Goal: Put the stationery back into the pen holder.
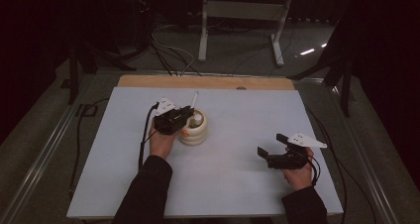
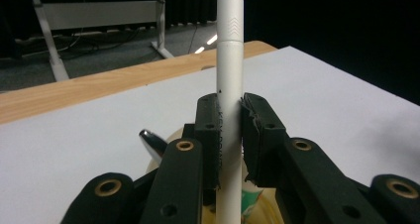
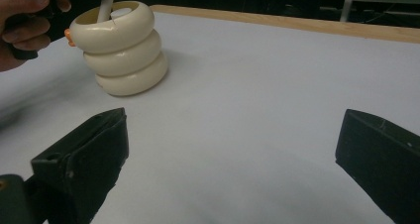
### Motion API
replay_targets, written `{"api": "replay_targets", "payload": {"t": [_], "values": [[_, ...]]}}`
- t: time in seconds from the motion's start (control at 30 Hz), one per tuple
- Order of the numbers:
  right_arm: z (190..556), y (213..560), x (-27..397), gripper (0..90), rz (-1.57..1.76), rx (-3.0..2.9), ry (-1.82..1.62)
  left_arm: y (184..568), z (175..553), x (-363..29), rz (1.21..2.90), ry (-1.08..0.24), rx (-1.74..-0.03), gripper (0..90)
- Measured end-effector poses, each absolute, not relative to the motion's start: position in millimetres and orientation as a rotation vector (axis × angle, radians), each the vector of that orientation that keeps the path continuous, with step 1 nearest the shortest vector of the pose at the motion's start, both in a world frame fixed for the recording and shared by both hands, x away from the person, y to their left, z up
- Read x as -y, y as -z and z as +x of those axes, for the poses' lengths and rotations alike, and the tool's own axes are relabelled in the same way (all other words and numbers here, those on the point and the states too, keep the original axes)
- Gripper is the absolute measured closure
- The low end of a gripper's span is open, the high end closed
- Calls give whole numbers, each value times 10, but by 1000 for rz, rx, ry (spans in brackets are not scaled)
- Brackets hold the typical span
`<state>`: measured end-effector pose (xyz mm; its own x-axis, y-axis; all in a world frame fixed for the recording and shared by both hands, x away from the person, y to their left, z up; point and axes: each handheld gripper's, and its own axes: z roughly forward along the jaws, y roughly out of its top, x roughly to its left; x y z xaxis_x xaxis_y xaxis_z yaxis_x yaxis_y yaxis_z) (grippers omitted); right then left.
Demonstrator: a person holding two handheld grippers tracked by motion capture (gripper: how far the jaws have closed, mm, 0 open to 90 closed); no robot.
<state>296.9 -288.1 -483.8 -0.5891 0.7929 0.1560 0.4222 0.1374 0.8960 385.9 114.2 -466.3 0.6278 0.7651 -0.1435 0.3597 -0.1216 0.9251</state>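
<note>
Upright, the white pen (image 2: pixel 230 85) stands clamped between the left hand-held gripper (image 2: pixel 229 130) jaws.

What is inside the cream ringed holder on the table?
The cream ringed holder contains a white pen, upright and gripped by the left claw. A silver tip also rises from it. The claw covers the rest of its inside.

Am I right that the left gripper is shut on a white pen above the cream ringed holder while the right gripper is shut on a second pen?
Not quite. The right gripper holds nothing: the right gripper view shows its jaws wide apart over the bare white table. The rest stands: the left gripper is shut on the white pen above the cream ringed holder.
</note>
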Motion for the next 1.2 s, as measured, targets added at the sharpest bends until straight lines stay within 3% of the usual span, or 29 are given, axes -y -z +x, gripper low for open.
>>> {"api": "replay_targets", "payload": {"t": [1.0,1.2], "values": [[2973,4839,2881,4,1169,-2067,-1436,4667,3812,-1120,1816,-481,-934,777],[2970,4838,2875,4,1168,-2068,-1434,4655,3800,-1110,1827,-464,-924,693]]}}
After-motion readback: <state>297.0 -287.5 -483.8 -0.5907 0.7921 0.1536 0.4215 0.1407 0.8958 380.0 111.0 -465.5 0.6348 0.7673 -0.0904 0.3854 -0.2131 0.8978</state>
